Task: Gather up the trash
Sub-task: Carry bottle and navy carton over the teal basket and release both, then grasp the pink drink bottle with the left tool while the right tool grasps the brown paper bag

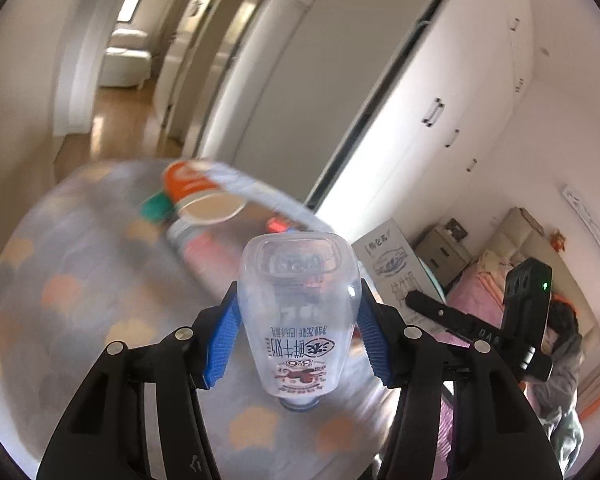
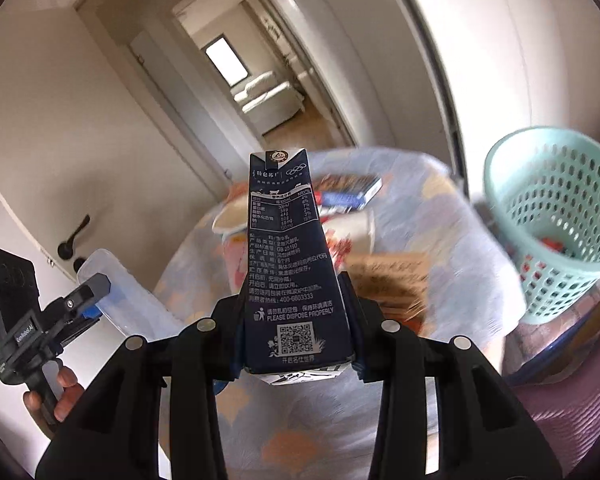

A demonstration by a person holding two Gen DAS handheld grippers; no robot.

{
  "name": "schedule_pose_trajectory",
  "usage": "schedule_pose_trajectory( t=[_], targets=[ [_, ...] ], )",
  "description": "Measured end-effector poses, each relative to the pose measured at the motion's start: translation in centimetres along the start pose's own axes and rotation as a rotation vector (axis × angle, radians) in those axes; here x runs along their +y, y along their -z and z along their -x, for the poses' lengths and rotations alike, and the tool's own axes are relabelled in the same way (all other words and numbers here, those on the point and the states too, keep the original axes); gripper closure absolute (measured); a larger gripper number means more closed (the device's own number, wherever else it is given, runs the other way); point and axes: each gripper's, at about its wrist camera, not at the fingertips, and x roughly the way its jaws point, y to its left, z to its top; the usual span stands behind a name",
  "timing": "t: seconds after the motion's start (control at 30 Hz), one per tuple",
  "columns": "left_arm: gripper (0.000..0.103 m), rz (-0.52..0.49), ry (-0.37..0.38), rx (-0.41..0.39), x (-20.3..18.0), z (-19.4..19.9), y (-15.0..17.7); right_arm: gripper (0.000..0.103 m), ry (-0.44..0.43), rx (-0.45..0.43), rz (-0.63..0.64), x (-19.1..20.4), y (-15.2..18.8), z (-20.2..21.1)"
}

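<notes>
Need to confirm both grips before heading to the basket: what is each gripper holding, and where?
Left gripper clamps the clear bottle across its body. Right gripper clamps the dark carton near its base.

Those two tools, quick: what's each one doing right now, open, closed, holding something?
Left tool: closed on a clear plastic milk bottle, held upside down.
Right tool: closed on a dark blue milk carton.
</notes>
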Motion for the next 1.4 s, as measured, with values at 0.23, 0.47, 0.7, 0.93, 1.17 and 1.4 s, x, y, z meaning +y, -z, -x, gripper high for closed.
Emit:
schedule_pose_trajectory(
  t=[0.23, 0.47, 0.7, 0.93, 1.17, 1.4],
  targets=[
    [0.050, -0.136, 0.130, 0.006, -7.4, -3.6, -4.2, 0.067, 0.115, -0.127, -0.029, -3.6, -3.2, 3.9],
    [0.050, -0.273, 0.258, 0.004, -16.6, -10.7, -7.1, 0.067, 0.312, -0.273, -0.123, -10.5, -5.8, 8.5],
    [0.050, -0.296, 0.243, 0.123, -22.5, -22.4, -5.9, 0.067, 0.459, -0.260, -0.250, -18.0, -5.9, 8.4],
    [0.050, -0.295, 0.148, 0.230, -23.4, -31.8, -2.9, 0.067, 0.530, -0.179, -0.329, -23.7, -5.8, 5.8],
    [0.045, -0.260, 0.096, 0.320, -22.6, -36.6, -1.6, 0.066, 0.565, -0.093, -0.346, -26.0, -6.3, 2.0],
    [0.027, -0.218, 0.134, 0.206, -20.9, -31.9, -3.5, 0.051, 0.550, -0.061, -0.341, -26.7, -5.9, 0.7]
  ],
)
